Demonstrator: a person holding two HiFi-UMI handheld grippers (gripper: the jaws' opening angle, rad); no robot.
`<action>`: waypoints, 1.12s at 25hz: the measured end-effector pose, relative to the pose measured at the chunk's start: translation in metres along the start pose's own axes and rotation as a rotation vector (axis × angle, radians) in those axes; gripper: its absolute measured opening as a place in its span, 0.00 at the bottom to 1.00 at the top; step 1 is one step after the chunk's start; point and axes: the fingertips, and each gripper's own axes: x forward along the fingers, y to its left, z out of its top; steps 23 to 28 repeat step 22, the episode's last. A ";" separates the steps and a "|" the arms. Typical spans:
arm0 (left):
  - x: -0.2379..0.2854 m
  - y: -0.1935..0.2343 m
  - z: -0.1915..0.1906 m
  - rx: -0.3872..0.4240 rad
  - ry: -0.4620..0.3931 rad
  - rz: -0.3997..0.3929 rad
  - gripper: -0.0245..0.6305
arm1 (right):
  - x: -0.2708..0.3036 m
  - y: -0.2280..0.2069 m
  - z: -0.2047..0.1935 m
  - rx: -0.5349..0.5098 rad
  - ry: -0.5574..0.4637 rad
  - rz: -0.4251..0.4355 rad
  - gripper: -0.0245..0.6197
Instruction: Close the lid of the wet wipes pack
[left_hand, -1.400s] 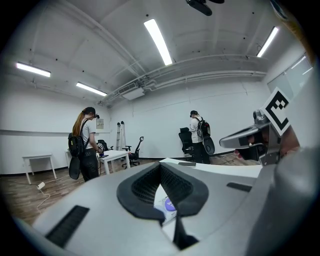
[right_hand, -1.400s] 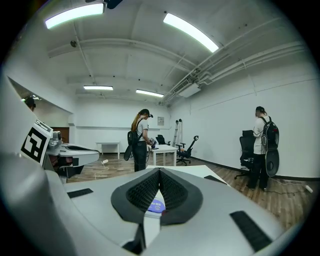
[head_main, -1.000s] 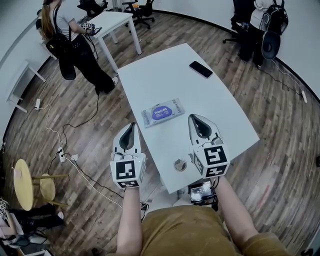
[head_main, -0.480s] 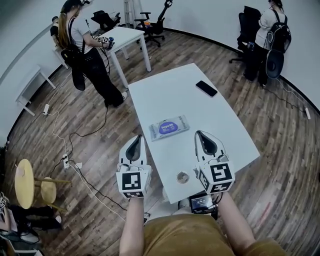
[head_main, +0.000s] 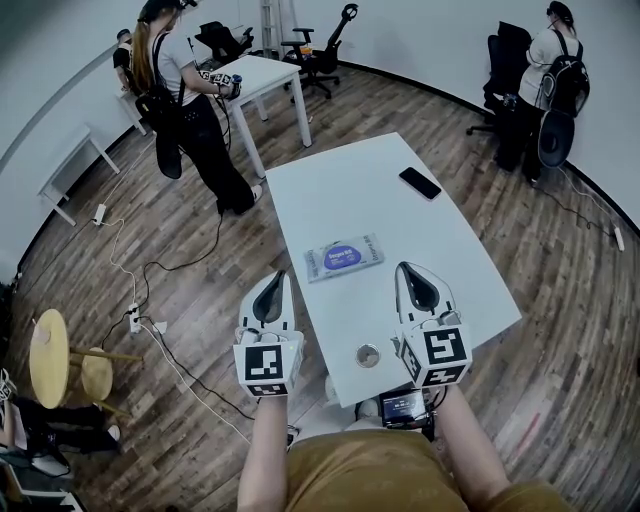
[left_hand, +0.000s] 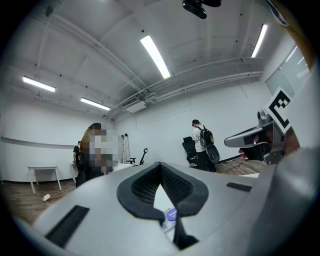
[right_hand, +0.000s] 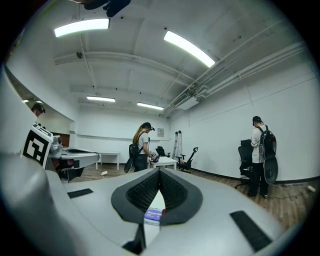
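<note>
The left gripper (head_main: 278, 279) is clenched, its jaws meeting at the tip with nothing between them. The right gripper (head_main: 406, 271) is likewise clenched and empty. Both sit in the lower middle of the head view, over the near edge of the white table (head_main: 340, 190).

Through the gap behind each pair of closed jaws shows the wipes pack (head_main: 344, 258). It lies flat on the table just above the two grippers and between them, touching neither. At this size I cannot tell whether its lid is up or down.

Compared with a second ago, everything sits lower in the frame and more of the room shows at the top. The grippers keep about the same gap to the pack.

Counted: two grippers, one wipes pack, one dark phone (head_main: 420, 183) toward the table's far right, and one small round thing (head_main: 367, 355) at the near edge. Two people stand apart — one at upper left (head_main: 185, 95), one at upper right (head_main: 545, 80).
</note>
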 end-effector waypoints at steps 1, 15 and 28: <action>-0.001 0.000 -0.001 0.000 0.001 0.000 0.04 | -0.001 0.000 -0.001 0.001 0.001 -0.001 0.04; -0.004 -0.004 -0.005 -0.004 0.008 -0.015 0.04 | -0.008 -0.006 -0.011 0.004 0.027 -0.027 0.04; -0.003 -0.007 -0.012 0.002 0.019 -0.020 0.05 | -0.009 -0.011 -0.018 0.010 0.034 -0.031 0.04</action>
